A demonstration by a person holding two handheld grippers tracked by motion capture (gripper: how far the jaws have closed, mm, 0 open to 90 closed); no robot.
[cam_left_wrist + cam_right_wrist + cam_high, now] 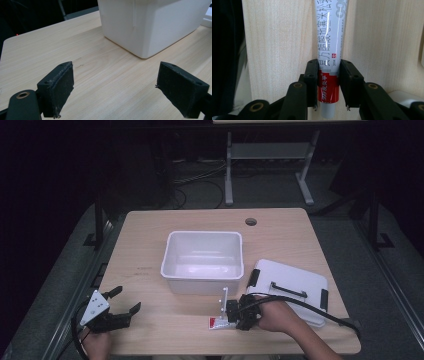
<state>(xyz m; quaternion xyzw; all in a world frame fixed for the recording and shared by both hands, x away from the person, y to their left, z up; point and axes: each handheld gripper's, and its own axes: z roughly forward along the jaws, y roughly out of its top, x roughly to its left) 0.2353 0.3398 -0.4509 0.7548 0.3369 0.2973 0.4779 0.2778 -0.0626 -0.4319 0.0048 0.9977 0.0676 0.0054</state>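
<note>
High view: your right gripper (pixel 226 312) lies low at lower centre, its jaws closed on a white tube with a red band (pixel 218 322) that rests on the wooden table (pixel 150 255). Your left gripper (pixel 120 302) sits at lower left, jaws spread and empty. A white bin (pixel 202 261) stands mid-frame; a white lid (pixel 292 287) lies to its right.

Left gripper view: both jaws stand wide apart over bare table, the bin's wall (pixel 150 27) at upper right.

Right gripper view: your pads (pixel 313 82) press both sides of the tube (pixel 329 50) at its red band; the tube runs to the top of the frame.
</note>
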